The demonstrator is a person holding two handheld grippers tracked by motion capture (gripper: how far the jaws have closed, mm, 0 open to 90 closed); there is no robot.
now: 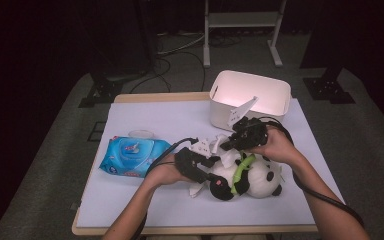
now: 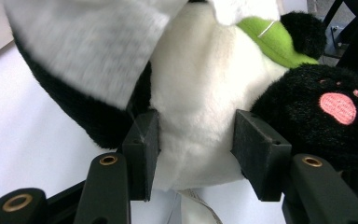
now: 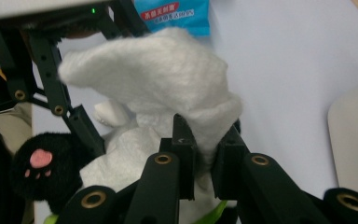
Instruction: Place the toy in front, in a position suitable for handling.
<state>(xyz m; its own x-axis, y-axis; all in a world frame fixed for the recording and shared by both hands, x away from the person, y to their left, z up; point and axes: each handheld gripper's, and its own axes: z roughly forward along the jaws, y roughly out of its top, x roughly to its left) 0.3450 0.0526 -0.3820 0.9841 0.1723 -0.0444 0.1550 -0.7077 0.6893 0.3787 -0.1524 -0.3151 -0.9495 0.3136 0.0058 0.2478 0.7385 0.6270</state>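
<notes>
My left gripper (image 2: 191,154), jaws half spread, clamps the panda's (image 1: 260,180) white belly, pads pressed into the plush. My right gripper (image 3: 203,154), jaws nearly together, pinches a white cloth (image 3: 168,79) draped over the panda. The panda lies on the table in front of the bin (image 1: 275,87); what the bin holds I cannot tell. Wipes pack (image 1: 132,156) left of the panda.

Room beyond white rectangular plastic bin (image 1: 250,97) dark; bin interior glows pinkish under overhead light. Soft shadows beside it. Grey fleece cloth (image 2: 88,46) motion-blurred in left gripper view.
</notes>
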